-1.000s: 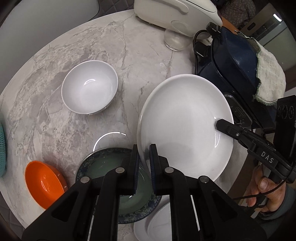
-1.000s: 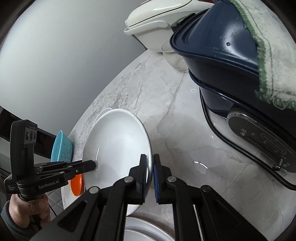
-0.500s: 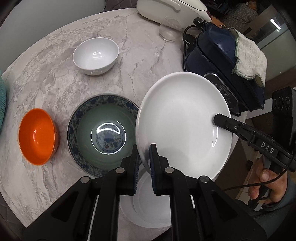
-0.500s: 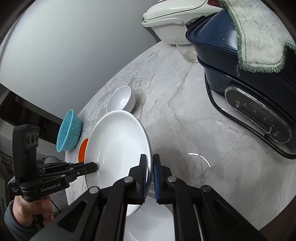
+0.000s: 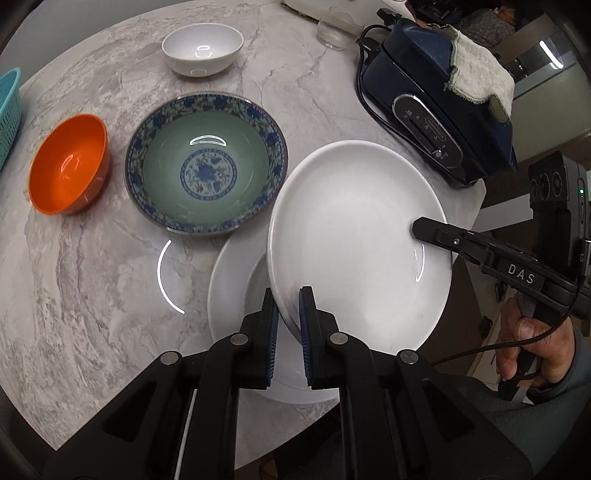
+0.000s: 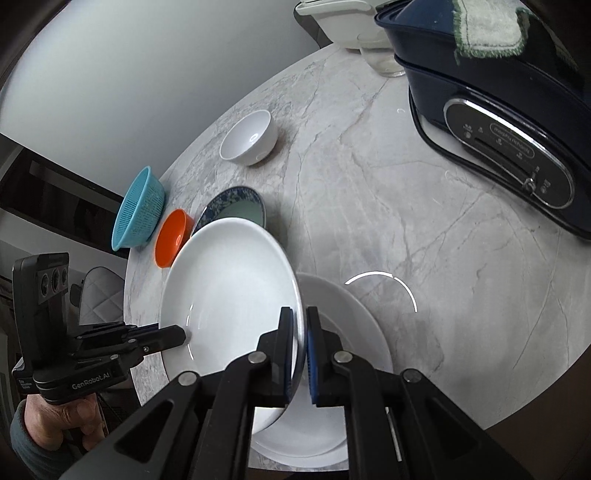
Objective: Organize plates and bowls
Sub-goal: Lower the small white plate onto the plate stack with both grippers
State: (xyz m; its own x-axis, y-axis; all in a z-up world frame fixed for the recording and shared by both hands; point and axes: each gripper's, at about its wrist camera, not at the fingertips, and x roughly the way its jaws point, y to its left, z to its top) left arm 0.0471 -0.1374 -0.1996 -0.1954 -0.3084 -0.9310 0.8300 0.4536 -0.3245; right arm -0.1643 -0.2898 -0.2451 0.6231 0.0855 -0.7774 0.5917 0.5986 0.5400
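Note:
Both grippers hold one white plate (image 5: 358,251) by opposite rims, slightly tilted. My left gripper (image 5: 290,295) is shut on its near rim, and my right gripper (image 6: 299,314) is shut on the other side. In the left wrist view the right gripper (image 5: 419,229) reaches in from the right. The held plate hangs over a second white plate (image 5: 236,295) lying at the table's near edge. Behind stand a blue-patterned green bowl (image 5: 207,166), an orange bowl (image 5: 68,162) and a white bowl (image 5: 203,48).
A navy appliance (image 5: 436,110) with a cloth (image 5: 480,74) on it and a trailing cord takes up the right side. A glass (image 5: 334,26) stands at the back, a teal basket (image 5: 7,110) at the left edge. The marble table (image 5: 92,295) ends just below the lower plate.
Both grippers have carried the white plate back toward the table's near edge. It now sits over the second white plate, and the bowls lie farther off.

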